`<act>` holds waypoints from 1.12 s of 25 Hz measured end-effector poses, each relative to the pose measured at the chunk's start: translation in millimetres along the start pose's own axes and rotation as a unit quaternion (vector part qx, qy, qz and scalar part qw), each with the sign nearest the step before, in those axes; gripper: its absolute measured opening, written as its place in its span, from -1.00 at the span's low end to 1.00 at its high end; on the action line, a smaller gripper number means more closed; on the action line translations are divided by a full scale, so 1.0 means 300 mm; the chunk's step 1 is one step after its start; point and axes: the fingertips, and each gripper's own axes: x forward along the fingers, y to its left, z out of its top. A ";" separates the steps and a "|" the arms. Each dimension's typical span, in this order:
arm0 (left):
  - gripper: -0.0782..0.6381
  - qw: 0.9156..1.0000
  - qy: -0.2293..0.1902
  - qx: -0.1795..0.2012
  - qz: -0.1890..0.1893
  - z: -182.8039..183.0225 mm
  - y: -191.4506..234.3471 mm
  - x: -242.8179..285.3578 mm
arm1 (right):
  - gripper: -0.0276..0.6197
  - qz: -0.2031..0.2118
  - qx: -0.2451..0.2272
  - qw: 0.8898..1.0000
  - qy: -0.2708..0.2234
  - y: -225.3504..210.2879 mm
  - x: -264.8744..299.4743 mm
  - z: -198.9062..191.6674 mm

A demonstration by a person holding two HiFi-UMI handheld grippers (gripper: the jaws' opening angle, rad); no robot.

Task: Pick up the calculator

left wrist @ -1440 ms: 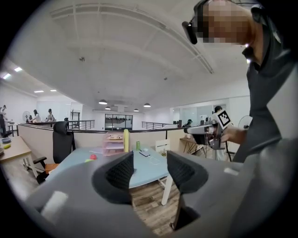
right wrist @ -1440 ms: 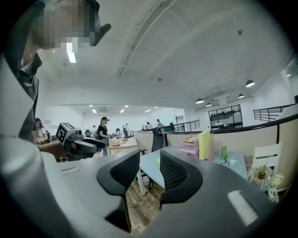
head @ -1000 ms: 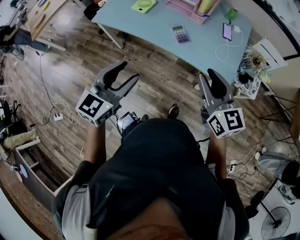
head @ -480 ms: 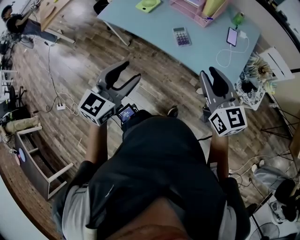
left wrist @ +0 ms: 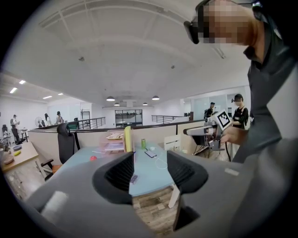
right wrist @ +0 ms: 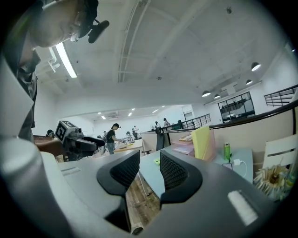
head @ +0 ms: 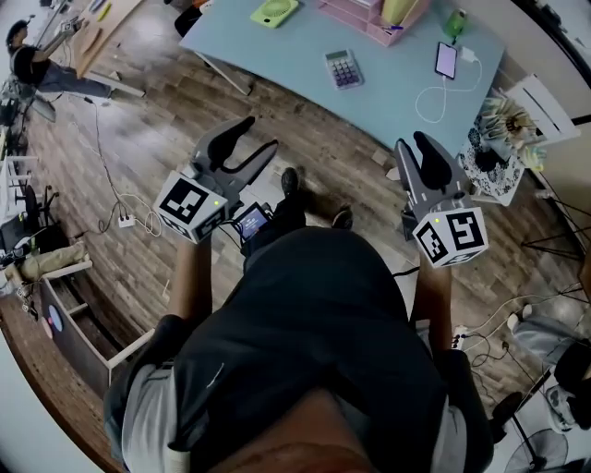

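Pale blue, the bench (head: 277, 46) stands at the far side of a wood-plank floor (head: 138, 139), and the calculator (head: 343, 68) lies flat on it close to its near edge, untouched. Its long axis runs roughly from near to far, tipped a little toward the right at the near end. Farther right on the same bench a phone (head: 447, 59) lies with a white cable (head: 429, 103) looping from it, and a pink tray (head: 369, 17) and a green object (head: 276, 11) sit along the far side.

Both grippers are held up over the floor, well short of the bench. The left gripper (head: 254, 137) has its jaws wide apart with nothing between them but bench and floor beyond. The right gripper (head: 413, 143) has its jaws parted too, by a narrower gap, and it also carries nothing.

From where I stand, the calculator sits ahead of the person and between the 2 grippers in the left-right sense, so neither is clearly closer; the right looks marginally nearer. I would judge the reach has barely started: the person has to close on the bench first, then bring 1 gripper down with its jaws across the calculator's short width.
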 end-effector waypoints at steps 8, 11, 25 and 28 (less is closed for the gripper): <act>-0.08 0.998 -0.006 0.015 -0.056 0.035 0.016 0.148 | -0.55 -0.074 0.002 0.997 0.001 -0.088 -0.073 0.009; -0.08 0.996 -0.018 0.024 -0.078 0.046 0.041 0.198 | -0.55 -0.091 0.002 0.996 -0.004 -0.101 -0.074 0.008; -0.08 0.990 -0.016 0.015 -0.142 0.039 0.327 0.407 | -0.55 -0.159 -0.002 0.987 -0.008 -0.149 0.152 0.069; -0.08 0.988 -0.016 0.017 -0.152 0.040 0.412 0.432 | -0.55 -0.169 -0.003 0.986 -0.008 -0.145 0.225 0.079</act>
